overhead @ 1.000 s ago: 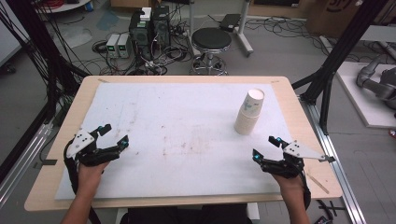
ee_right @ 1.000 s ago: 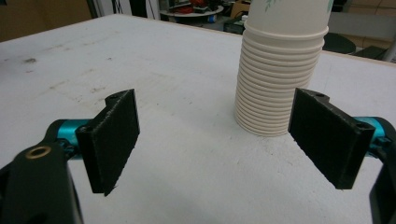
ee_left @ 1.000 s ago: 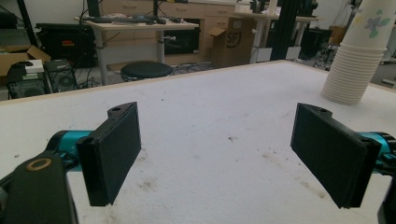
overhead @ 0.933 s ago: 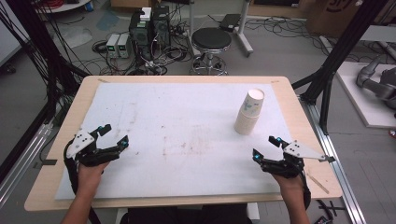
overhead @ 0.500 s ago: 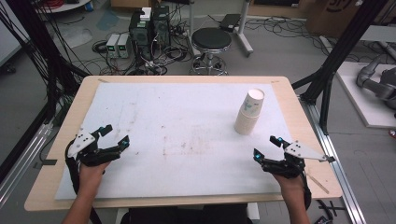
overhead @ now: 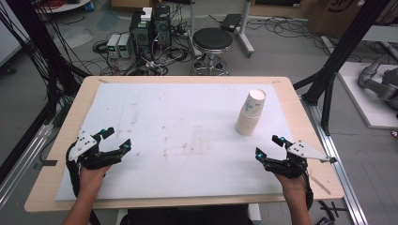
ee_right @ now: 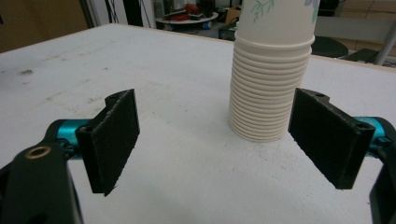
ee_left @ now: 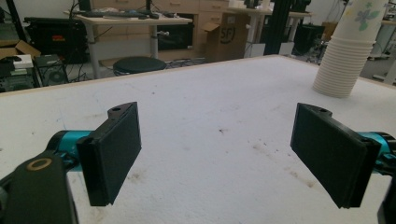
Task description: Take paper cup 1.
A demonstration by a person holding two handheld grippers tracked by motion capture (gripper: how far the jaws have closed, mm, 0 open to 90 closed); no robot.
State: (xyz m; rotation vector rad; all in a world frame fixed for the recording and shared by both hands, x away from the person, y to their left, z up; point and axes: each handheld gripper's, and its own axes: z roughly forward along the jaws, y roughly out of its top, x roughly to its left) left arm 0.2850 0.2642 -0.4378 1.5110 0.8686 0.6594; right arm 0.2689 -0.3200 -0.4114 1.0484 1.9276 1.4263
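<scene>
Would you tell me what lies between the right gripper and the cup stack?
Nothing: only bare white mat between the right gripper and the cup stack, per the right gripper view.

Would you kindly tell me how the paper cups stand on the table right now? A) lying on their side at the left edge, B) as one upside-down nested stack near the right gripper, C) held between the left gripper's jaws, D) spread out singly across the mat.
B: the stack of paper cups stands rim-down in one nested column on the white mat, just ahead of the open right gripper, touched by neither gripper.
</scene>
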